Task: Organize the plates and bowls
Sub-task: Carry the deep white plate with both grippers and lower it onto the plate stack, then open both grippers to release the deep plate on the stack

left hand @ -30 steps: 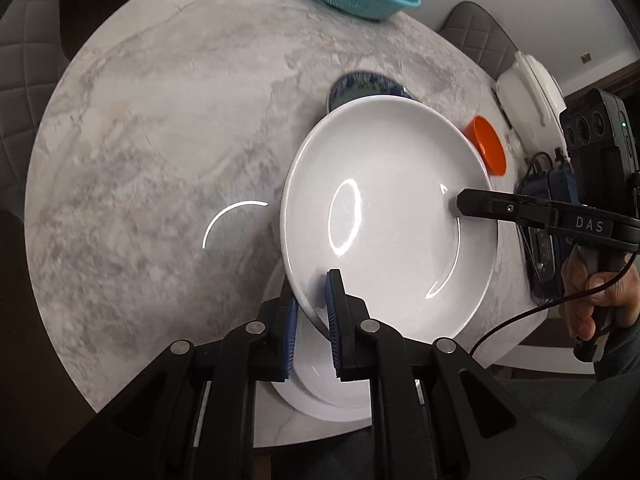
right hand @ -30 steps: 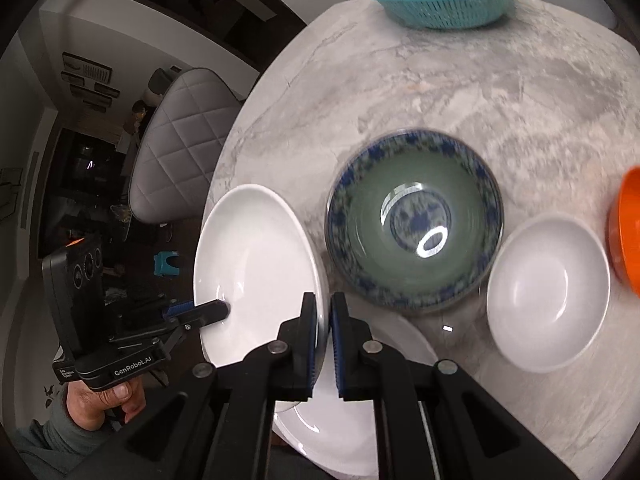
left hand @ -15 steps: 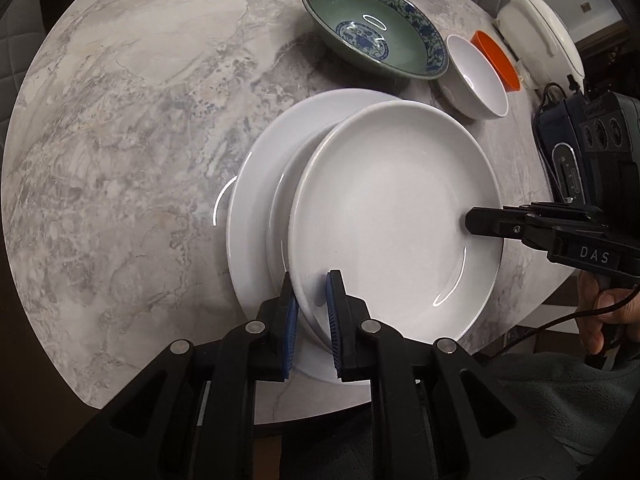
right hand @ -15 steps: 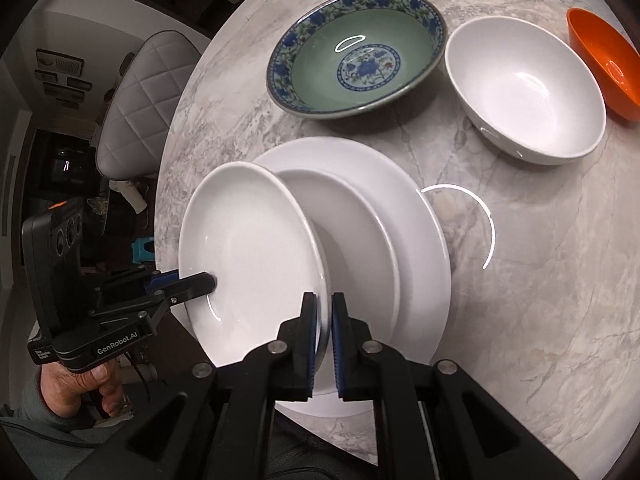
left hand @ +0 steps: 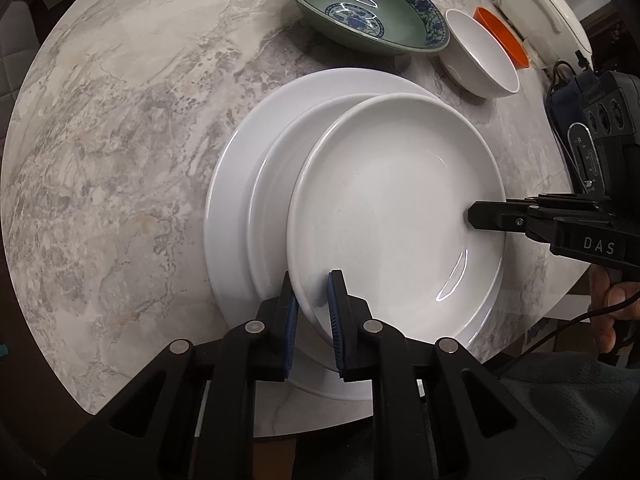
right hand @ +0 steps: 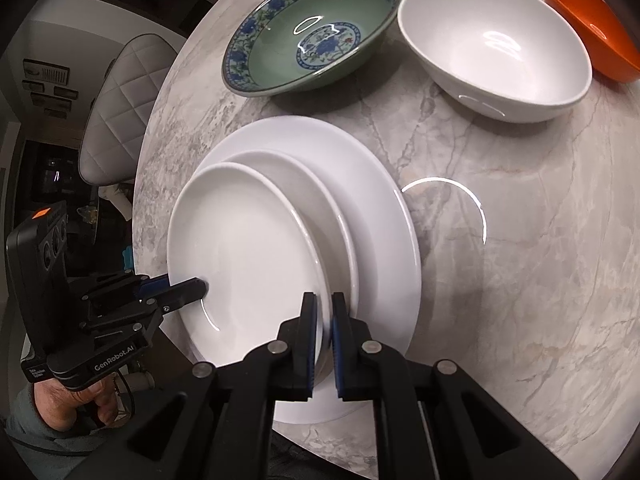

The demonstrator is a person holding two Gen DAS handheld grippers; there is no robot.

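1. At the far left of the right wrist view, a grey quilted chair (right hand: pixel 120 108) stands beside the round grey marble tabletop (left hand: pixel 120 140).
2. The left claw (left hand: pixel 313 312) is clenched on the near rim of a small, shallow white plate (left hand: pixel 392 216); its blue pads (left hand: pixel 291 320) sit one under and one over the rim.
3. That small white plate lies tilted over a stack of two: a medium white plate (left hand: pixel 276 200) resting on a large flat white plate (left hand: pixel 228 216) that sits on the tabletop near its front edge. Whether the small plate's left edge touches the medium plate cannot be told.
4. Beyond the stack stands a wide green bowl with a blue floral rim (left hand: pixel 360 8).
5. Just right of it is a plain white bowl (left hand: pixel 480 56), apart from the stack, and behind that an orange bowl (left hand: pixel 504 40) close against it.
6. Further right, a white lidded appliance (left hand: pixel 548 12) sits at the tabletop's edge.
7. The right claw (right hand: pixel 324 320) is clenched on the opposite rim of the same small white plate, its black finger (left hand: pixel 492 216) reaching in from the right, with the person's hand (left hand: pixel 612 300) on the handle.
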